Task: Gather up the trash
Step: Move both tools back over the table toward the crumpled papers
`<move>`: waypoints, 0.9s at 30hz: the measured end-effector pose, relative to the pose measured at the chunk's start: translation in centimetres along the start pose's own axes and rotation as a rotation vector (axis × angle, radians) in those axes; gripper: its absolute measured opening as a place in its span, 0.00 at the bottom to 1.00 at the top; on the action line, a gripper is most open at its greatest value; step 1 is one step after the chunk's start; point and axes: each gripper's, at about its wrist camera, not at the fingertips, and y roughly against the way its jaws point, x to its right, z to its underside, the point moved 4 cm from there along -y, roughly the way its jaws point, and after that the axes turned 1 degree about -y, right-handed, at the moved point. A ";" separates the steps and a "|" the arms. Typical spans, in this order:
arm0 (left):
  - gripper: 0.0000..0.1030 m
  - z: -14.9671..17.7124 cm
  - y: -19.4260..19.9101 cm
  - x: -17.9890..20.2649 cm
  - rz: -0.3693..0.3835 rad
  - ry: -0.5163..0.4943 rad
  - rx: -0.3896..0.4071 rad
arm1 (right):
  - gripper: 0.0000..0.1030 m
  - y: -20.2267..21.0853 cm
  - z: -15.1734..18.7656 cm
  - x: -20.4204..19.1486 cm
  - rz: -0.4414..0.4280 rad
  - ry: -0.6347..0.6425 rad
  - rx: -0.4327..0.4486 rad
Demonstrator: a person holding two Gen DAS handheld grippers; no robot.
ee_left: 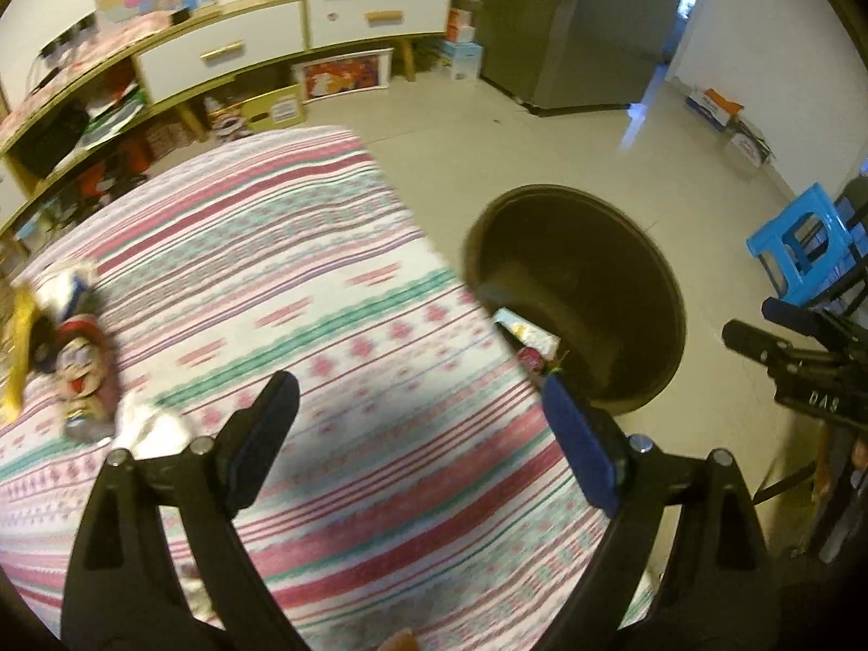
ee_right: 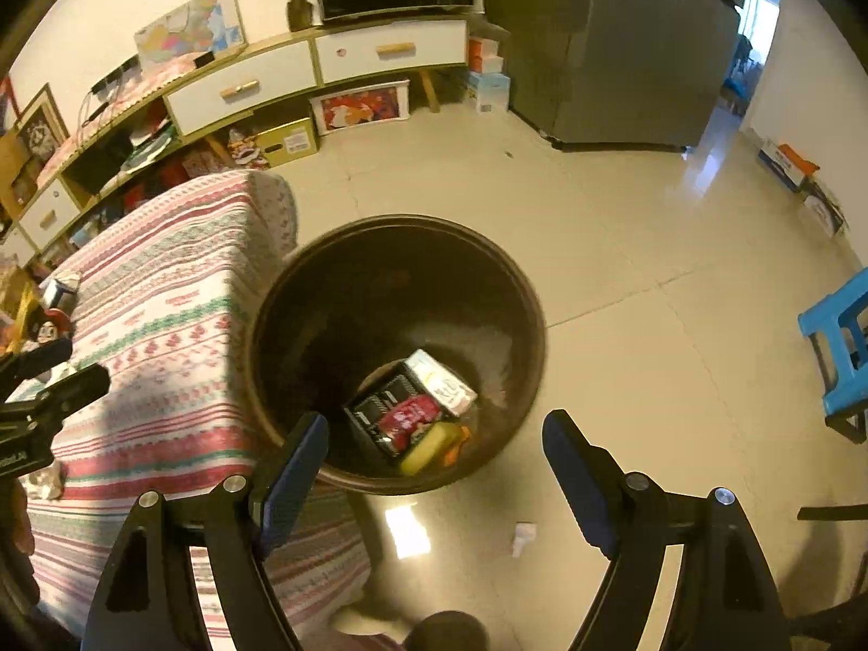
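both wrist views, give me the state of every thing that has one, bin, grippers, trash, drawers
left gripper: open, nothing between its fingers
right gripper: open, empty, above the bin
bin: upright on the floor, no lid, some trash at its bottom
trash in bin: lying loose, mixed packets
trash on table: not yet collected, piled at the table's far-left side
paper scrap: on the floor, outside the bin
drawers: shut

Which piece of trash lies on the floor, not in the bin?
The small white scrap lies on the bare floor in front of the bin; the other packages sit inside it.
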 end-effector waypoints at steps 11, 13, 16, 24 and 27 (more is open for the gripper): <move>0.88 5.2 4.1 -9.4 -0.085 0.126 -0.045 | 0.82 1.2 -0.2 -7.8 -0.070 0.075 0.010; 0.88 6.1 4.7 -10.8 -0.102 0.151 -0.041 | 0.82 1.2 -0.1 -9.3 -0.086 0.085 0.005; 0.88 7.5 5.3 -12.4 -0.126 0.176 -0.032 | 0.82 0.9 0.1 -12.0 -0.121 0.113 -0.007; 0.88 11.1 5.6 -16.0 -0.109 0.231 -0.083 | 0.82 0.4 1.6 -18.5 -0.160 0.238 -0.030; 0.88 12.1 5.6 -16.5 -0.103 0.223 -0.100 | 0.82 0.2 2.1 -20.3 -0.161 0.275 -0.035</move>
